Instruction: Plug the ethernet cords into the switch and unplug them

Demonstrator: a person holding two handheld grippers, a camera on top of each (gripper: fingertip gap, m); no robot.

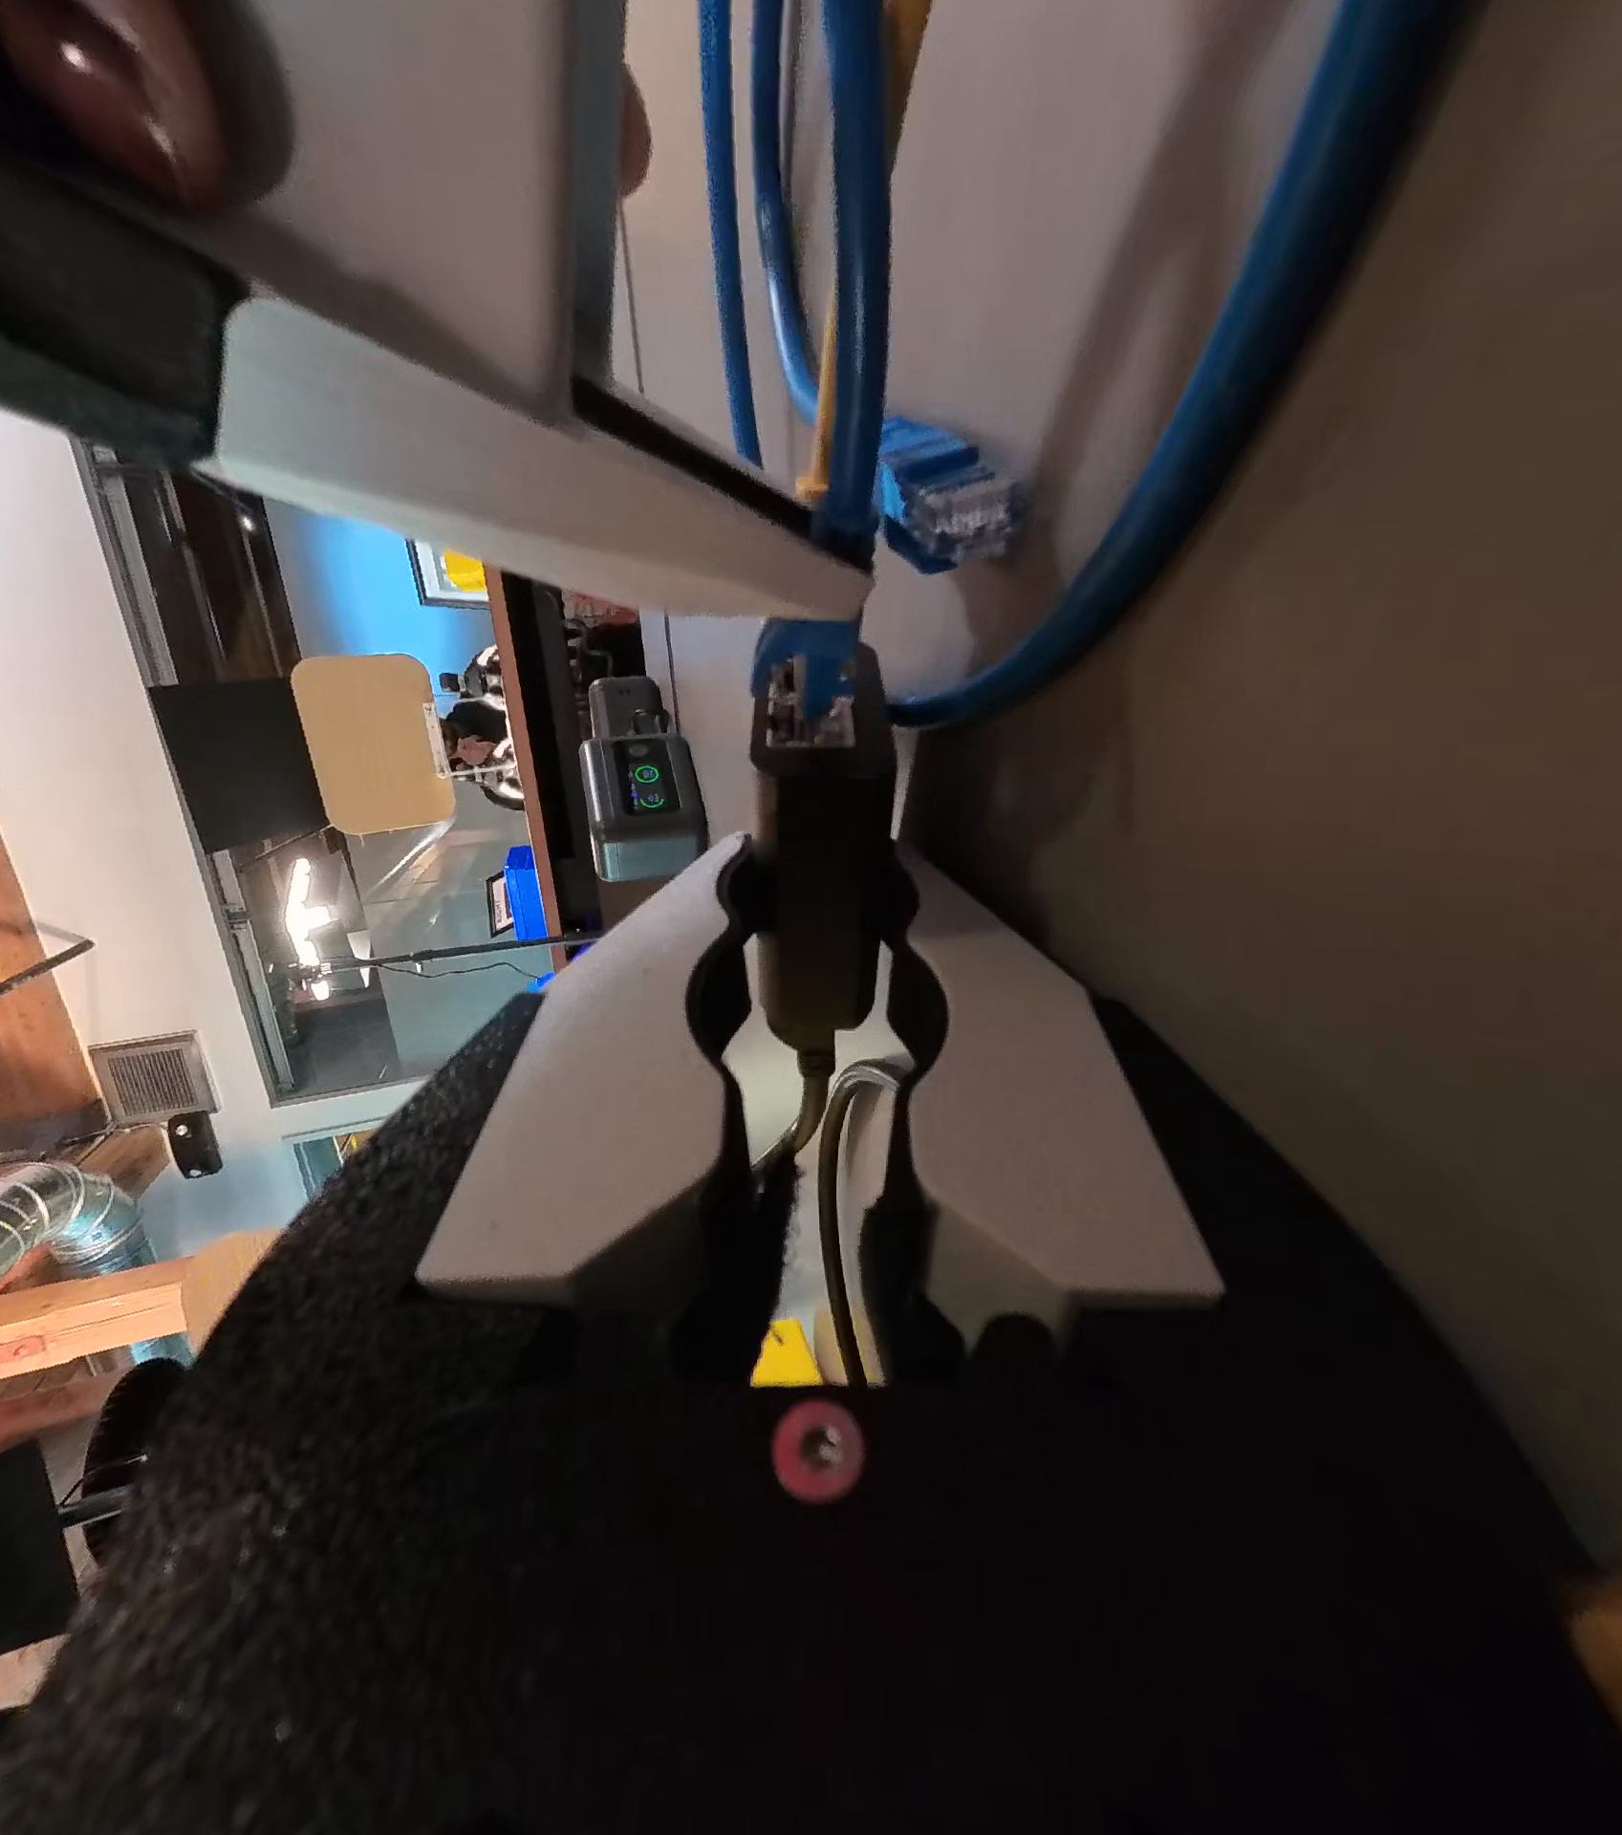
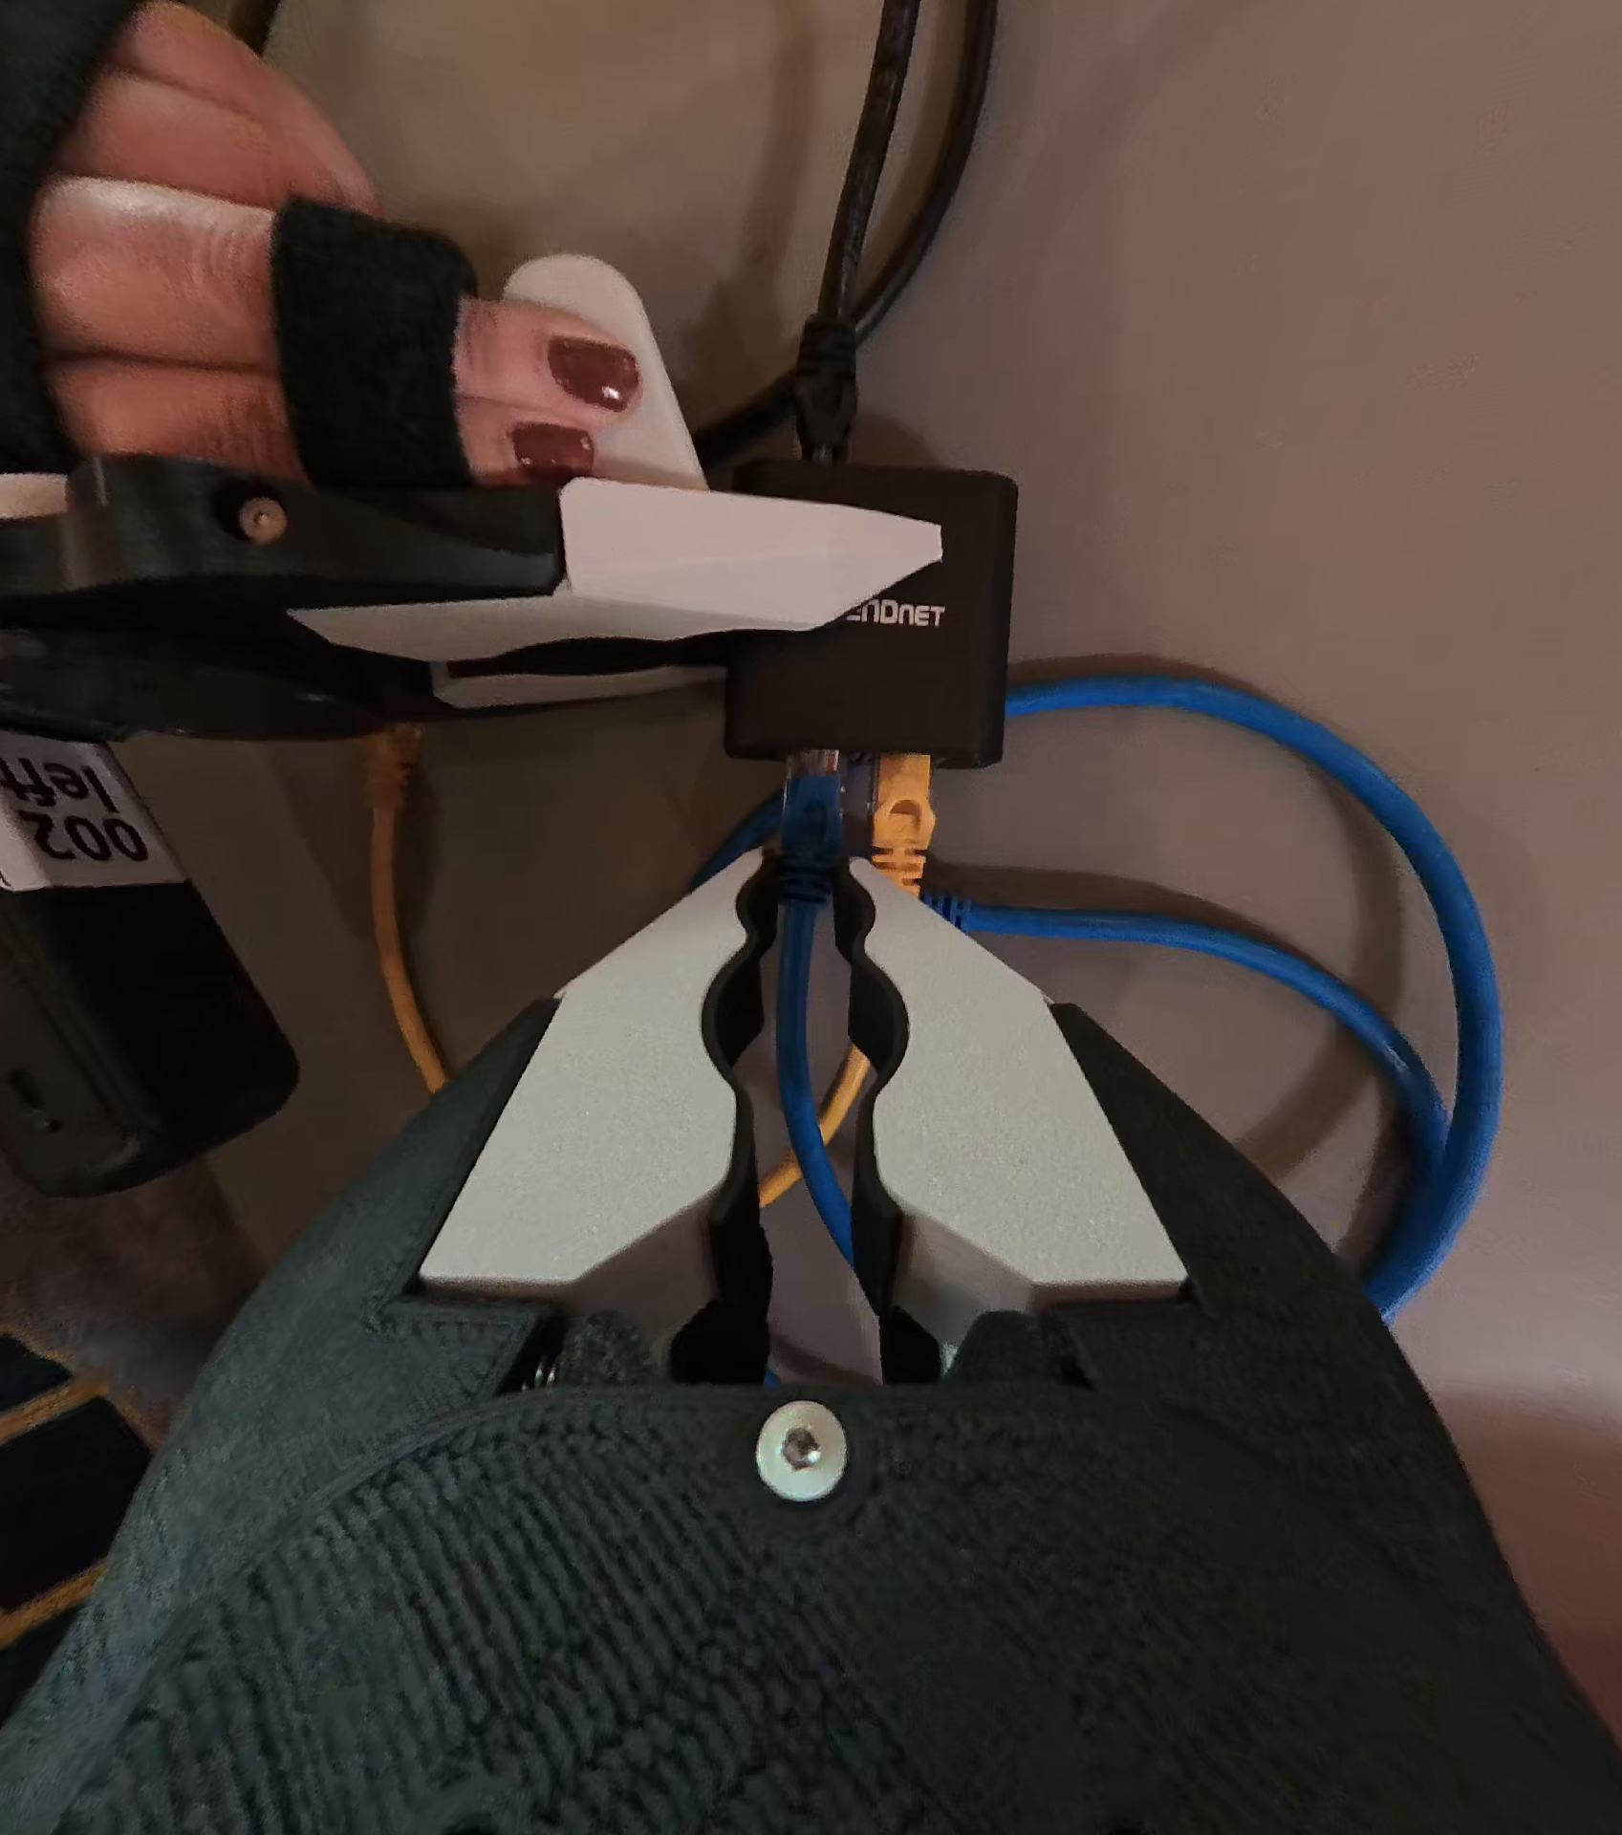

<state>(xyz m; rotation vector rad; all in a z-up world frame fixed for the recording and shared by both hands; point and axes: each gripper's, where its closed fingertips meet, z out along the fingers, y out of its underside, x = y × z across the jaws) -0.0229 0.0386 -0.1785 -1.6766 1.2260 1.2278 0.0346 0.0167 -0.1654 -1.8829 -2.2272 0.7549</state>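
Switch (image 2: 871,606) sits out on the grey tabletop (image 2: 1383,397), pinched sideways by the left gripper (image 1: 821,874). Right gripper (image 2: 812,899) is closed on the blue cord (image 2: 805,824) just behind its plug at the port; that boot's the stiff bit to grab, the cable itself looks floppy and the little box light, so it'd probably slide if let go

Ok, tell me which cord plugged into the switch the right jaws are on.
The blue cord: the right gripper pinches it just behind its plug at the switch. The yellow cord beside it is free.
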